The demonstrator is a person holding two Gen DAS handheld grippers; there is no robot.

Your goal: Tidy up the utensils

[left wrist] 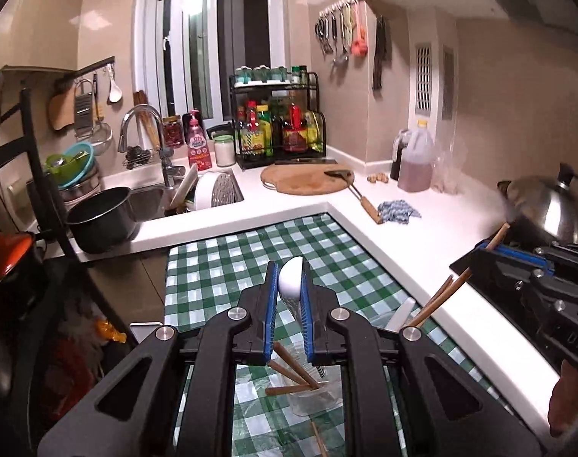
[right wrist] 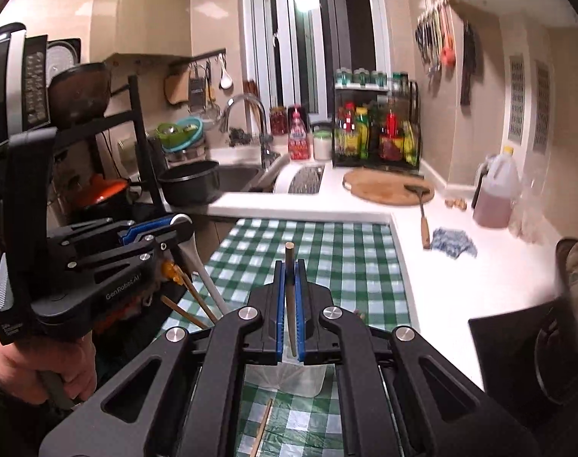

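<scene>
My left gripper [left wrist: 290,266] is shut on a white plastic spoon [left wrist: 290,281], held upright above the green checked tablecloth [left wrist: 228,266]. Below it a clear plastic cup [left wrist: 315,392] holds several wooden chopsticks [left wrist: 289,369]. My right gripper [right wrist: 290,264] is shut on a wooden chopstick [right wrist: 290,297], its end sticking up past the fingertips. A clear container [right wrist: 289,379] lies under it, and a loose chopstick [right wrist: 262,428] lies on the cloth. The left gripper also shows in the right wrist view [right wrist: 155,234], and the right gripper shows in the left wrist view [left wrist: 517,262], holding chopsticks [left wrist: 437,301].
White counter [left wrist: 365,205] wraps the table at back and right, with a cutting board [left wrist: 308,179], a spatula [left wrist: 357,194], a blue rag [left wrist: 399,211] and an oil jug [left wrist: 416,160]. A black pot [left wrist: 100,217] sits by the sink. A stove with a steel lid [left wrist: 551,205] is at right.
</scene>
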